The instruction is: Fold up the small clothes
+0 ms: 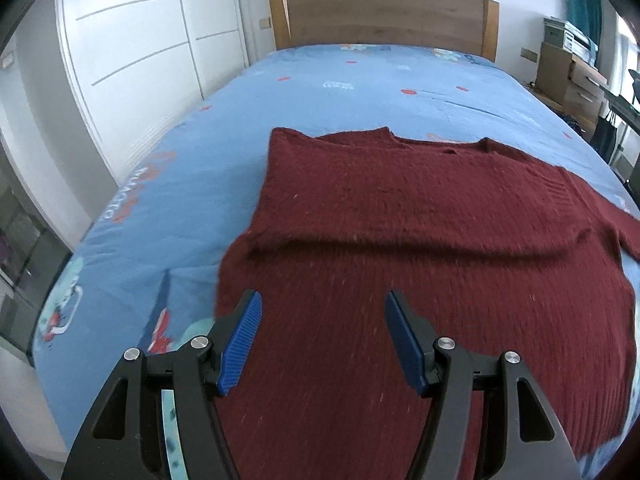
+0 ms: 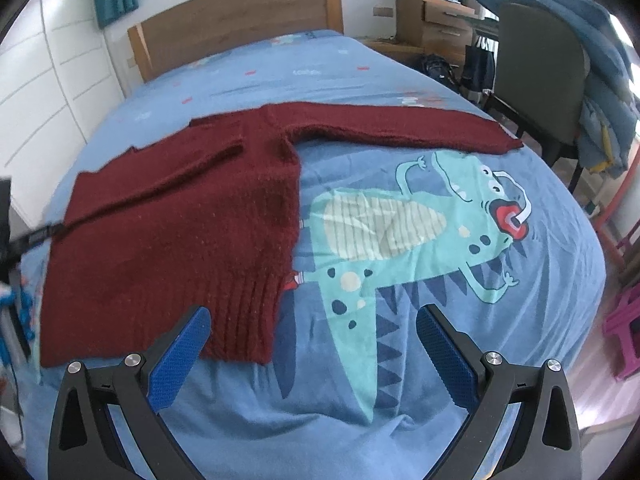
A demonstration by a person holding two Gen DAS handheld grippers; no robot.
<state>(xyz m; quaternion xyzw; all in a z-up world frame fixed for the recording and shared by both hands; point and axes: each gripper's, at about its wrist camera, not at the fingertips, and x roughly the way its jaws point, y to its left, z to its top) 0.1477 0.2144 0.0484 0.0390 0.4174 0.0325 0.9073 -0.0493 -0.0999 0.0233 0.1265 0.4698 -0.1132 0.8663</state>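
A dark red knitted sweater (image 1: 400, 220) lies flat on the blue bed cover (image 1: 192, 168). One sleeve is folded across its body. In the right wrist view the sweater (image 2: 172, 232) lies at the left, with its other sleeve (image 2: 400, 126) stretched out to the right. My left gripper (image 1: 324, 300) is open and empty, just above the sweater's lower part. My right gripper (image 2: 312, 320) is open and empty, above the cover beside the sweater's ribbed hem corner (image 2: 248, 320).
The cover has a green dinosaur print (image 2: 400, 240). A wooden headboard (image 1: 384, 12) stands at the far end. White wardrobe doors (image 1: 132, 52) run along the left. A chair draped with blue bedding (image 2: 560, 60) and a wooden desk (image 2: 436, 20) stand at the right.
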